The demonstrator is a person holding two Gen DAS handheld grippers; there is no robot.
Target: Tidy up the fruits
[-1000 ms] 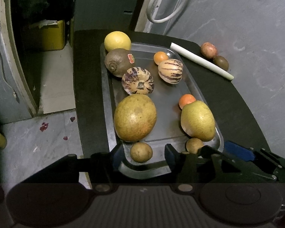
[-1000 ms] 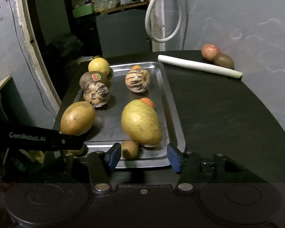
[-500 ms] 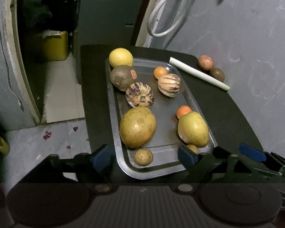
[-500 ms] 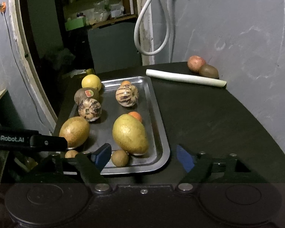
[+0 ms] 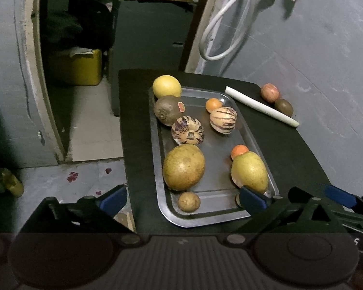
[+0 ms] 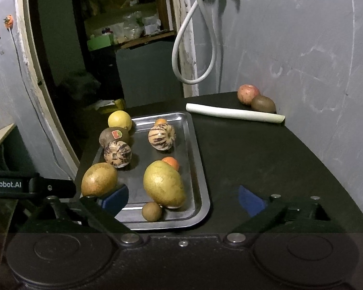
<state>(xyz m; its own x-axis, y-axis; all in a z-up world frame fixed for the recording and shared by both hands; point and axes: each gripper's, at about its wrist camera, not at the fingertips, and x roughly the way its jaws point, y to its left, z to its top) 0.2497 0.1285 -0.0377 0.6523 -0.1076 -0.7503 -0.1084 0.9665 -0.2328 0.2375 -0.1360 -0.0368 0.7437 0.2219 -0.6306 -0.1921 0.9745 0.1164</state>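
Observation:
A steel tray (image 5: 213,215) (image 6: 200,174) on a dark table holds several fruits: two large yellow-green fruits (image 5: 183,166) (image 5: 249,172), two striped melons (image 5: 187,130) (image 5: 223,120), a brown fruit with a sticker (image 5: 167,110), a yellow citrus (image 5: 167,86), two small oranges (image 5: 213,104) (image 5: 239,151) and a small brown fruit (image 5: 188,201). My left gripper (image 5: 181,200) is open and empty above the tray's near end. My right gripper (image 6: 181,199) is open and empty, also over the near end.
A white leek stalk (image 5: 261,106) (image 6: 234,116) lies on the table (image 6: 266,164) behind the tray. A red apple (image 6: 248,93) and a kiwi (image 6: 263,104) sit by the wall at the far right. A doorway and floor drop off to the left.
Both grippers have opened wide and pulled back and up from the tray's near end. The fruits have not moved.

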